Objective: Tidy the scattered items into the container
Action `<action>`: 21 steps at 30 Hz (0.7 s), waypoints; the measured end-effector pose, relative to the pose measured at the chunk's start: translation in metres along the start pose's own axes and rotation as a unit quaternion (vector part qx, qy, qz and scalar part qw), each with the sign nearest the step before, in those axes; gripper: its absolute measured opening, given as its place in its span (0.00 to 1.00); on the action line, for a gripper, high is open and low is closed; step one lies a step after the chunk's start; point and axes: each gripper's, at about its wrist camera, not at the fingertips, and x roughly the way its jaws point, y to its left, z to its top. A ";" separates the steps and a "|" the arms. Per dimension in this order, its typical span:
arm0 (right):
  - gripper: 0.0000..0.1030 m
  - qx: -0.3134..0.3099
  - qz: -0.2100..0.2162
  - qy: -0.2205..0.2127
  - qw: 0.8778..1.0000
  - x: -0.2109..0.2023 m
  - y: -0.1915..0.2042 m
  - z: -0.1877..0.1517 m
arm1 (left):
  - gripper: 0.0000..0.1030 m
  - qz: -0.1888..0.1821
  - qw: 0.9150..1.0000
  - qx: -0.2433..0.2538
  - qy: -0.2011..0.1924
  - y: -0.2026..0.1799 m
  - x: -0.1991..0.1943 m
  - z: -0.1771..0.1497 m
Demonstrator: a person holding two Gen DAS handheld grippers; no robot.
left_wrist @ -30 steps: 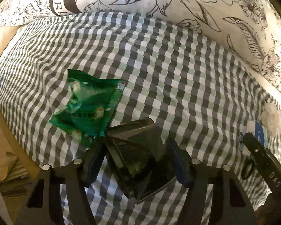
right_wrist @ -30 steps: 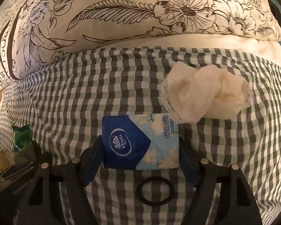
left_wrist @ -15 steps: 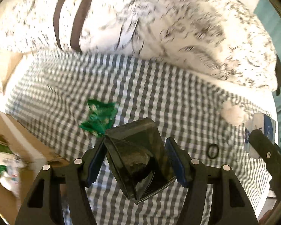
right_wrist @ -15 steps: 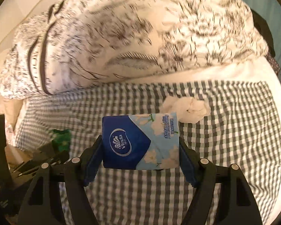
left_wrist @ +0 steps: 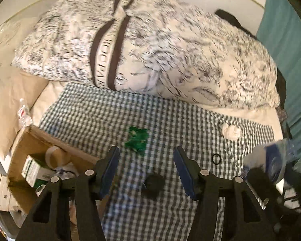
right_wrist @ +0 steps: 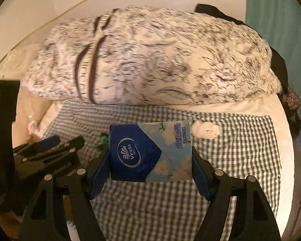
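A light, squashy tissue pack (right_wrist: 148, 140) sits clamped by its short sides between the right gripper (right_wrist: 150, 160) pads, likely crushing if squeezed harder.

- We see the left gripper (left_wrist: 146, 165) as two black frames with triangular cut-outs, each tipped with a blue pad.
- Round silver screws sit on top of its frames, two per side.
- The right gripper (right_wrist: 150, 160) has the same build: black arms, blue pads with serrated lower edges, silver screws.
- In the right wrist view, the left gripper's black body carries pale lettering, too blurred to read.
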 end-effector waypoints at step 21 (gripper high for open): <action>0.71 0.078 -0.044 0.044 0.995 0.017 0.022 -0.070 | 0.83 -0.095 0.988 0.090 0.086 0.027 0.043 -0.085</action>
